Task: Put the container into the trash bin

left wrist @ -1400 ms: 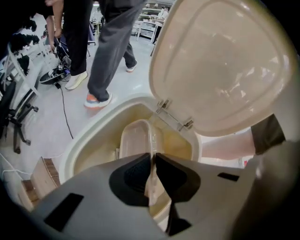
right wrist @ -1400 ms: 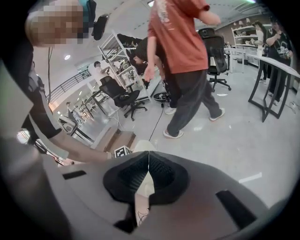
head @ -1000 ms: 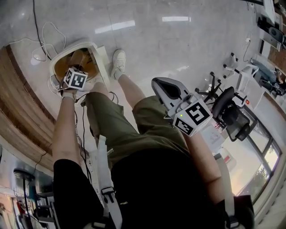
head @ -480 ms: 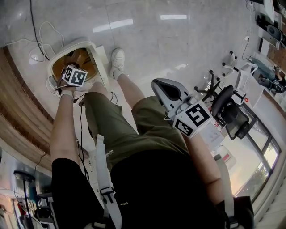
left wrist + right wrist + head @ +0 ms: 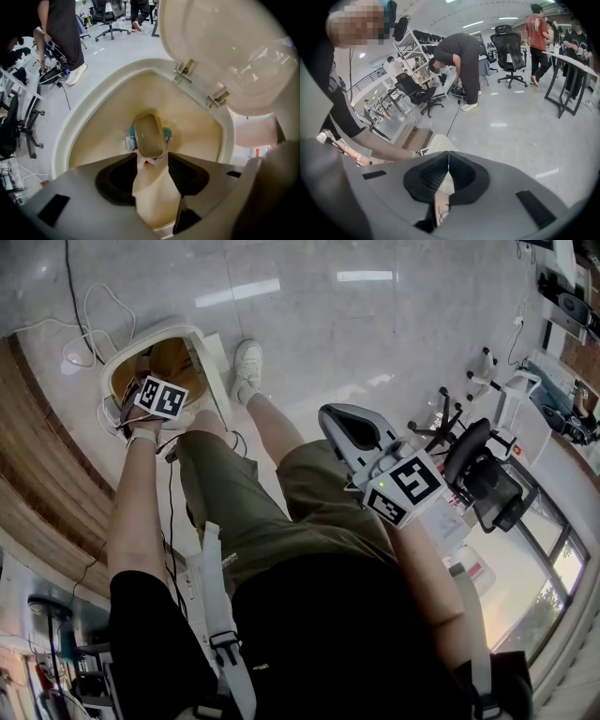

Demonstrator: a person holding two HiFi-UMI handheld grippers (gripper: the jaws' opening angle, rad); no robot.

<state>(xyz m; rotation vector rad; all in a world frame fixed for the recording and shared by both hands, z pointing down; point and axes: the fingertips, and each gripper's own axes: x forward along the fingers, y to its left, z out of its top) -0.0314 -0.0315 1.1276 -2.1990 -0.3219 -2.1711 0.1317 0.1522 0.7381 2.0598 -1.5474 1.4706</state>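
The cream trash bin stands open on the floor, its lid tipped back. The container, a brownish see-through tub with rounded corners, lies down inside the bin on blue and white rubbish. My left gripper points straight down over the bin's mouth. Its jaws are opening, and the container lies below them, apart from the pads. In the head view the left gripper hangs over the bin at the upper left. My right gripper is held out over my thigh, shut on nothing.
My legs and white shoe stand just right of the bin. Cables trail on the glossy floor behind it. A wooden strip runs along the left. Office chairs and several people are further off.
My left hand has sunk a little toward the bin's mouth. The right gripper has not moved.
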